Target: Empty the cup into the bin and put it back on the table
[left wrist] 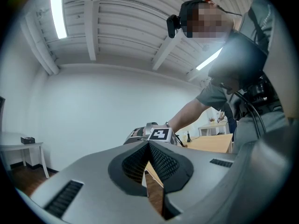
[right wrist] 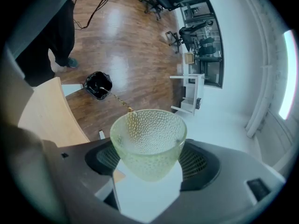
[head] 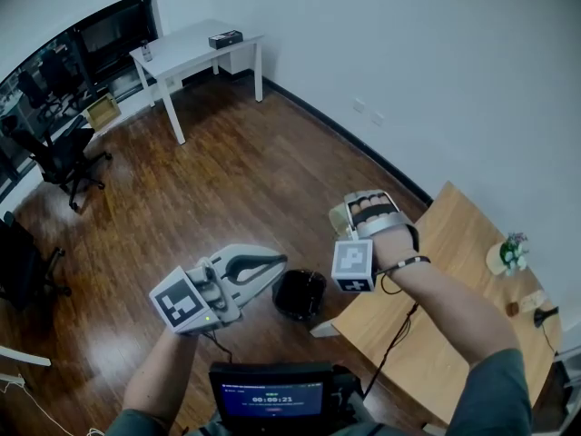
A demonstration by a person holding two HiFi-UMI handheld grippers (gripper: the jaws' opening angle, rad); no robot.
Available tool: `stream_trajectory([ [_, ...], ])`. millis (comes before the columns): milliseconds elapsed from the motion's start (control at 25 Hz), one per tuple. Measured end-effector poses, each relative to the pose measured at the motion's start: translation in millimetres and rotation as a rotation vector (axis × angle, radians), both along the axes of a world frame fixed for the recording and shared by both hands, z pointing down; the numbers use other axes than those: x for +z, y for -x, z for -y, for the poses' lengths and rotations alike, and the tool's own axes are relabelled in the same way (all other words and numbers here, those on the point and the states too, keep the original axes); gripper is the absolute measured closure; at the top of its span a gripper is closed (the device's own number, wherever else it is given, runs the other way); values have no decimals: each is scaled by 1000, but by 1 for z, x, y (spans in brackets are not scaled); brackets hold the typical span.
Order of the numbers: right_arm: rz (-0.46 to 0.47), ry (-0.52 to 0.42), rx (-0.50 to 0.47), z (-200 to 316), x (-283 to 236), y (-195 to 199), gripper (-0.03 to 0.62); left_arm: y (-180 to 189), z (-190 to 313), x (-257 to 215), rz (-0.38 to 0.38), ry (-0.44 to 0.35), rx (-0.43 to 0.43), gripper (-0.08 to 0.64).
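Head view: right gripper (head: pixel 349 213) at 1 o'clock of black bin (head: pixel 300 295), beside wooden table (head: pixel 445 334) edge.
Left gripper view: left gripper (left wrist: pixel 148 146) jaws pressed together, nothing between.
Right gripper view: jaws clamp tilted dimpled glass cup (right wrist: pixel 148 141); bin at 10 o'clock.

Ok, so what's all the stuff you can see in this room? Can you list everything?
cup: one, pale yellow-green, tipped toward the bin
bin: one, black, on the floor by the wooden table
wooden table: one, light brown, right side
white table: one, far corner
box: one, black, on the white table
chairs: at least two, black, left side
left tool: one, grey, shut, empty
right tool: one, grey, shut on the cup
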State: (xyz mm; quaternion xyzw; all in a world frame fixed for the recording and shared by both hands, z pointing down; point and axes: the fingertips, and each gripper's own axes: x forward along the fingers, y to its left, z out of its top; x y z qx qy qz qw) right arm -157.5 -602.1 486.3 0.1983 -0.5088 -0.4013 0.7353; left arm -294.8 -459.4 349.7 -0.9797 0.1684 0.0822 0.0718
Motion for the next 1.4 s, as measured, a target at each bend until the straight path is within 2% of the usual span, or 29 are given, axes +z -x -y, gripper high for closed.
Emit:
stream_trajectory([
  [520,-80,-35,-9,4,-5,-2,212,8,0,1,-8,-2,-8,560],
  [760,-71,-42,-3,3,-6,1,212,10,-2,2,-8,-1,-4,560],
  [960,121,-21,87,2,-3,0,212,8,-3,1,-14,4,7,560],
  [1080,289,11,171,-6,-4,-4,212,2,-7,0,-16,9,23,560],
  [1240,466,38,244,-16,-14,-7,212,-7,-6,-3,-21,9,37,560],
  [1400,585,43,298,-23,-27,-11,212,-15,-10,-8,-29,2,55,560],
])
